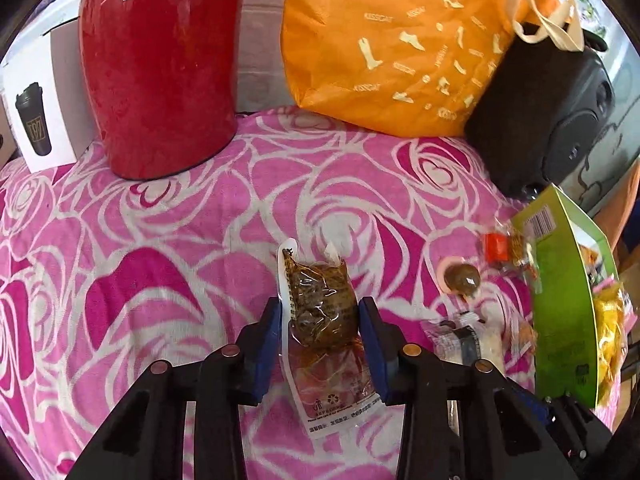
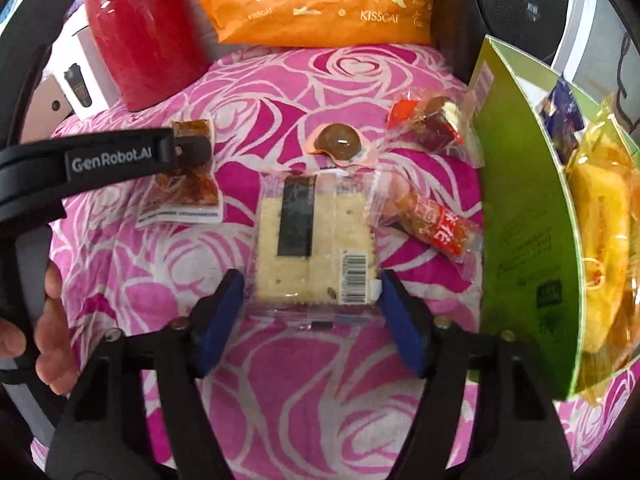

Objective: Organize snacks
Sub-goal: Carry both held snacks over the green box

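Note:
My left gripper (image 1: pixel 320 312) is shut on a clear pouch of brown pickled vegetables (image 1: pixel 320 300), just above the pink rose cloth (image 1: pixel 160 240). The same pouch (image 2: pixel 184 196) shows in the right wrist view, with the left gripper's arm across it. My right gripper (image 2: pixel 312 284) is open around a clear-wrapped cracker pack (image 2: pixel 316 236) lying on the cloth; its blue pads stand at the pack's two near corners. A round brown sweet (image 2: pixel 340 144), a red-wrapped snack (image 2: pixel 436 220) and a red-and-brown wrapped snack (image 2: pixel 428 120) lie beyond. A green box (image 2: pixel 528 220) holding yellow-wrapped snacks stands at the right.
A red jug (image 1: pixel 160 72), an orange shopping bag (image 1: pixel 392 40) and a black speaker (image 1: pixel 552 120) stand along the back. A white box with a cup picture (image 1: pixel 36 112) stands at the far left. A hand (image 2: pixel 52 328) holds the left gripper's handle.

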Action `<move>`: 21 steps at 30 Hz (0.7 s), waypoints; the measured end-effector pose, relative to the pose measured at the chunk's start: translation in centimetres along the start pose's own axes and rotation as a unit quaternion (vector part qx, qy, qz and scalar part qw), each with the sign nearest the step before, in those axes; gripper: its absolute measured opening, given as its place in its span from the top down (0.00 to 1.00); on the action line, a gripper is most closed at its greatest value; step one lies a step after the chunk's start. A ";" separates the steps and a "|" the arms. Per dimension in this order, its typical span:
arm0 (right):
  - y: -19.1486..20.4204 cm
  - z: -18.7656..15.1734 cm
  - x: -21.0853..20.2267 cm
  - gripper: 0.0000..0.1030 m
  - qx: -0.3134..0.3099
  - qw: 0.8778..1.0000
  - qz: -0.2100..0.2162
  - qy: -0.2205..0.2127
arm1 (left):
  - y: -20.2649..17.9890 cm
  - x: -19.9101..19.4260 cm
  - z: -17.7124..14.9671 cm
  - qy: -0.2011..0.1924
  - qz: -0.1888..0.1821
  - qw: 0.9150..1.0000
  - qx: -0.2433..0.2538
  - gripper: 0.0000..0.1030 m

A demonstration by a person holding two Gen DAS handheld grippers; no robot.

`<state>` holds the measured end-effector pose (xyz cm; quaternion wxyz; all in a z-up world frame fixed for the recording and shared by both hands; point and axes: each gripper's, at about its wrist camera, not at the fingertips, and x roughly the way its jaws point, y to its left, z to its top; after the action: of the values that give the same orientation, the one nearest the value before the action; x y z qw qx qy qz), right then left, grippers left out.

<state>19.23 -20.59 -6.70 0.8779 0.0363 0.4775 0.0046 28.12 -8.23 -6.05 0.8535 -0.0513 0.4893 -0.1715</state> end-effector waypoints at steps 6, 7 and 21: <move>-0.2 -1.8 -2.6 0.43 0.001 0.999 0.039 -0.004 | -0.2 -3.3 -1.5 -0.011 -0.005 1.000 0.008 0.63; -0.3 -2.2 -3.2 0.43 0.001 0.999 0.042 -0.006 | -0.4 -3.9 -1.8 -0.014 -0.004 1.000 0.013 0.63; -3.9 -4.4 -14.6 0.43 0.022 0.992 0.059 -0.113 | -8.8 -13.9 -1.7 -0.089 -0.057 0.991 0.085 0.63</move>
<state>7.47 -24.88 2.85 0.9236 0.0834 0.3718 0.0416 18.17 -11.58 6.68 0.8839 -0.0219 0.3912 -0.2553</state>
